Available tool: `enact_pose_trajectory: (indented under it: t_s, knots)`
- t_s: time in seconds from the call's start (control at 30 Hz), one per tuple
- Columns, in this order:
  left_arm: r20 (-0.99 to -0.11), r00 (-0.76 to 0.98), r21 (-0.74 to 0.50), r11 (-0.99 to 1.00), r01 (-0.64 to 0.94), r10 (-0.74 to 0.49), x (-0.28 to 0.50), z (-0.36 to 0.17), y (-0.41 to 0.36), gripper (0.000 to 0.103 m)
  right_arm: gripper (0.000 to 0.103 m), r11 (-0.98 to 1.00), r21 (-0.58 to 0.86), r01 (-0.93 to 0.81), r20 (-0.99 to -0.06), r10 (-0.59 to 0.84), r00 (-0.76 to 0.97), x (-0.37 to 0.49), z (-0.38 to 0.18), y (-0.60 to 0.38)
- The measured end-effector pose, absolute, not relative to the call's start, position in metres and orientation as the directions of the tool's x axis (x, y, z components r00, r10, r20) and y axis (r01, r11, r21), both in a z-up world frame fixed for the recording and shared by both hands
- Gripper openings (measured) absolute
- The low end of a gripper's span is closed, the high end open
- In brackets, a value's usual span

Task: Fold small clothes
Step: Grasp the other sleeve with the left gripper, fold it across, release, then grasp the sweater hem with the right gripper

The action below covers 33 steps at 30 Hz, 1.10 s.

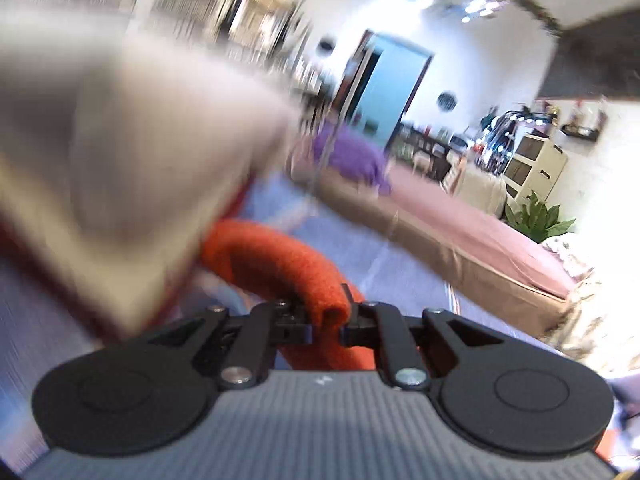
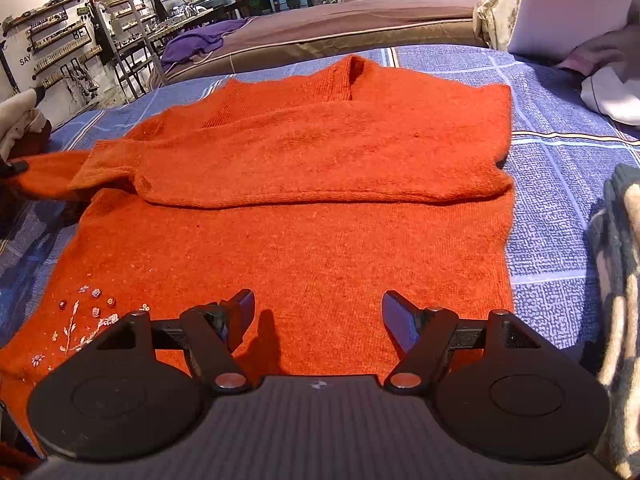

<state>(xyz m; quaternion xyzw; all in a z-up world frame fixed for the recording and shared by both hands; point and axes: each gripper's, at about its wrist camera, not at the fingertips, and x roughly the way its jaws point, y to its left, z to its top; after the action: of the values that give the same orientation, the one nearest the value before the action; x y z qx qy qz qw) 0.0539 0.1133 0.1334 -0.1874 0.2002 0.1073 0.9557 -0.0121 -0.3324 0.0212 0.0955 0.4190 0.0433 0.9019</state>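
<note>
One orange sweater [image 2: 304, 184] lies on one blue checked bedspread [image 2: 560, 168]. Two sets of tongs show: the left tongs [image 1: 326, 322] and the right tongs [image 2: 318, 314]. One purple blanket [image 2: 196, 42], one potted plant [image 1: 536, 216], one cream cabinet [image 1: 534, 166].

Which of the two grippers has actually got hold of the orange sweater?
The left gripper: its jaws pinch a sleeve of the orange sweater. The right gripper hangs open above the sweater's body.
</note>
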Motion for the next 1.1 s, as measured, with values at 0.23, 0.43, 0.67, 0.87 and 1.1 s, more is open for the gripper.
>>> enact_pose_trajectory:
  t_s: [0.23, 0.43, 0.67, 0.87, 1.1]
  knots:
    - [-0.426, 0.888, -0.201, 0.938, -0.281, 0.174, 0.069, 0.157, 0.105, 0.010, 0.103, 0.970, 0.243, -0.013, -0.732, 0.192, 0.654, -0.011, 0.023, -0.328]
    - [-0.553, 0.811, -0.176, 0.925, -0.337, 0.191, 0.090, 0.122, 0.093, 0.010, 0.103, 0.969, 0.247, -0.020, -0.735, 0.201, 0.647, -0.014, 0.023, -0.327]
    - [-0.428, 0.903, -0.095, 0.993, -0.067, 0.020, 0.111, 0.152, 0.007, 0.010, 0.103, 0.970, 0.244, 0.014, -0.739, 0.176, 0.650, -0.017, 0.024, -0.338]
    - [-0.579, 0.751, -0.061, 0.936, 0.346, -0.316, 0.097, 0.106, -0.154, 0.015, 0.103, 0.970, 0.239, 0.047, -0.737, 0.150, 0.659, -0.020, 0.026, -0.345]
    - [-0.725, 0.632, -0.054, 0.937, 0.344, -0.273, 0.065, 0.030, -0.191, 0.047, 0.103, 0.972, 0.218, 0.085, -0.744, 0.109, 0.660, -0.026, 0.031, -0.363]
